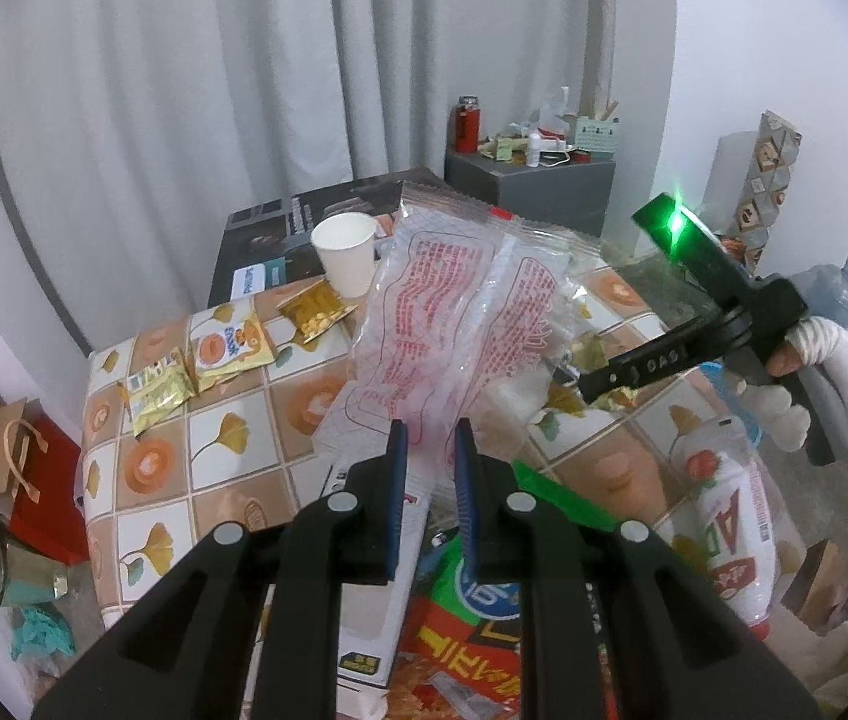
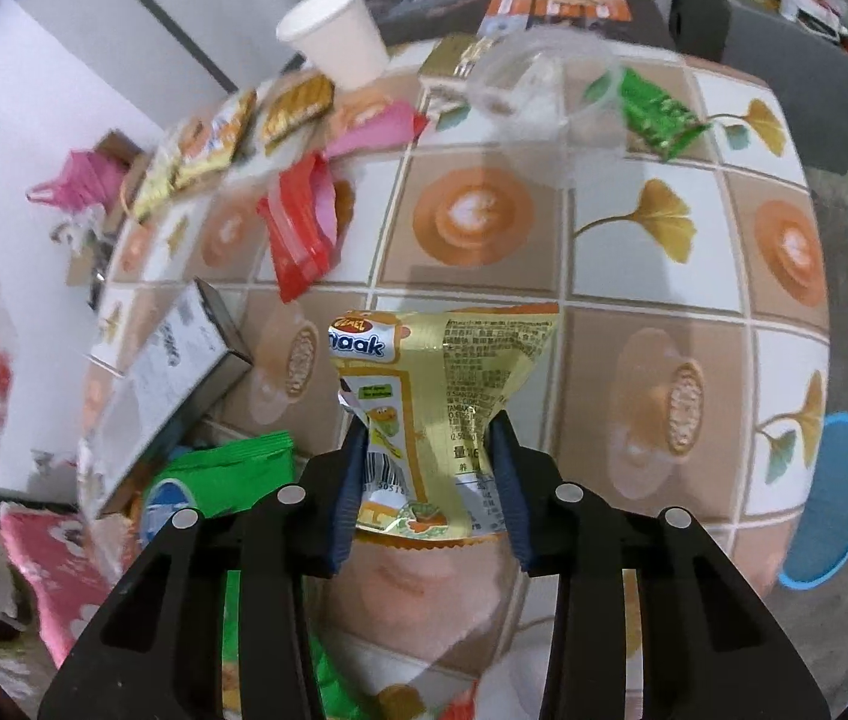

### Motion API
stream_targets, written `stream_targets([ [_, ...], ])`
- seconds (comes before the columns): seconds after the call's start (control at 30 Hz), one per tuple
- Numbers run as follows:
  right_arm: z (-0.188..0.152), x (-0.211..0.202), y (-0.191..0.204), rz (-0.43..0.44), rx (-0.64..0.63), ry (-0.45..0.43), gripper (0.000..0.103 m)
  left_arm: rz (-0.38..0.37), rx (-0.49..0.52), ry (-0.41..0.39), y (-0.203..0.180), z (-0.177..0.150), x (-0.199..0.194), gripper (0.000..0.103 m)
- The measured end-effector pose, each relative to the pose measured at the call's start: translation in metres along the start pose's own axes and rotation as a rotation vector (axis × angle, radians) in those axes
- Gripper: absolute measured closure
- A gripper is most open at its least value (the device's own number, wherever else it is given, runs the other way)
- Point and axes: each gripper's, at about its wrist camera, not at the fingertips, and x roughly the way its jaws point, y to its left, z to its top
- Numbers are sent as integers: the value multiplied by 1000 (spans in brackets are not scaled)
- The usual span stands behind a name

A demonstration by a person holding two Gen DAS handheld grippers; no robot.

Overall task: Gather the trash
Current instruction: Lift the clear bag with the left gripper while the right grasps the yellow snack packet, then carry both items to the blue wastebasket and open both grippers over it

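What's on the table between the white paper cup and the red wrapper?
In the right wrist view, a gold wrapper and a pink wrapper lie between the paper cup and the red wrapper.

The tabletop (image 2: pixel 622 276) has a cloth with squares, coffee cups and yellow leaves on it. A white paper cup (image 2: pixel 337 36) stands at the far edge. Just beside it lie small yellow snack packs (image 2: pixel 208 144) and a gold wrapper (image 2: pixel 298 105), near the far left corner. A red wrapper (image 2: pixel 298 228) lies on the left part, with a pink one (image 2: pixel 373 126) behind it. A green wrapper (image 2: pixel 658 114) lies near the far right side. A grey box (image 2: pixel 178 372) rests at the left edge.
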Motion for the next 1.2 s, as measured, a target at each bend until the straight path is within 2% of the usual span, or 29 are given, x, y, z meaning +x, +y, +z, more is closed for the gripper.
stream_targets([
  [0.13, -9, -33, -7, 41, 22, -61, 66, -25, 29, -10, -20, 13, -3, 88],
  [0.3, -27, -82, -37, 71, 61, -149, 66, -79, 80, -20, -56, 34, 2, 88],
  [0.47, -61, -131, -95, 69, 157, -235, 66, -164, 149, -20, -109, 60, 17, 88],
  [0.67, -113, -162, -183, 21, 332, -294, 65, -301, 238, 22, -193, 99, 55, 88],
  [0.87, -177, -164, -284, -4, 576, -311, 65, -440, 305, 153, -299, 128, 117, 88],
  [1.07, -225, -131, -369, 28, 827, -291, 64, -576, 267, 415, -410, 134, 217, 88],
  [1.2, -249, -98, -423, 85, 1008, -292, 64, -590, 250, 553, -461, 123, 282, 88],
])
